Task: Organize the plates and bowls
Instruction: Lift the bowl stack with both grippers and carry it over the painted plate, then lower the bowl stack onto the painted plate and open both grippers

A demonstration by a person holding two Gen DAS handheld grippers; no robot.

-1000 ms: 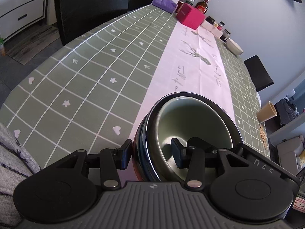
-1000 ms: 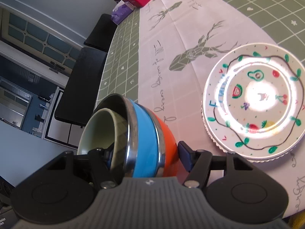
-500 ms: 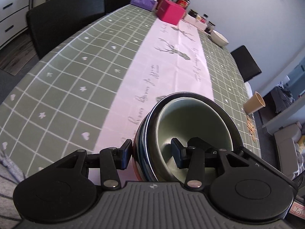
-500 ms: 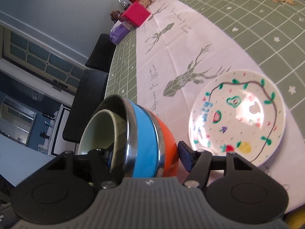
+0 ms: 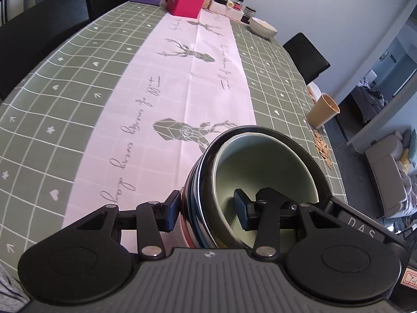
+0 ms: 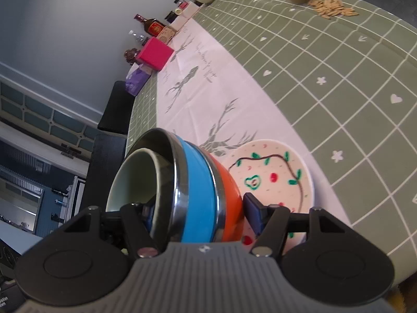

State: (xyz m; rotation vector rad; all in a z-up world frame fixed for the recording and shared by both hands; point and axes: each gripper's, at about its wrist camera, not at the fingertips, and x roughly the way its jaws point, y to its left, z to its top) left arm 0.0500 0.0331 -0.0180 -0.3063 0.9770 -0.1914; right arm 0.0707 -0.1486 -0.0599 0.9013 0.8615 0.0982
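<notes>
The left gripper and right gripper both squeeze the stack of bowls, held above the table. Only the right view shows the painted plate behind it. The bowls tip sideways, mouths facing left there.

Nested bowls sit left of the plate on the table.

The table is wearing a green checked cloth; a painted plate, paper cup, white bowl and pink box are sitting on it.
</notes>
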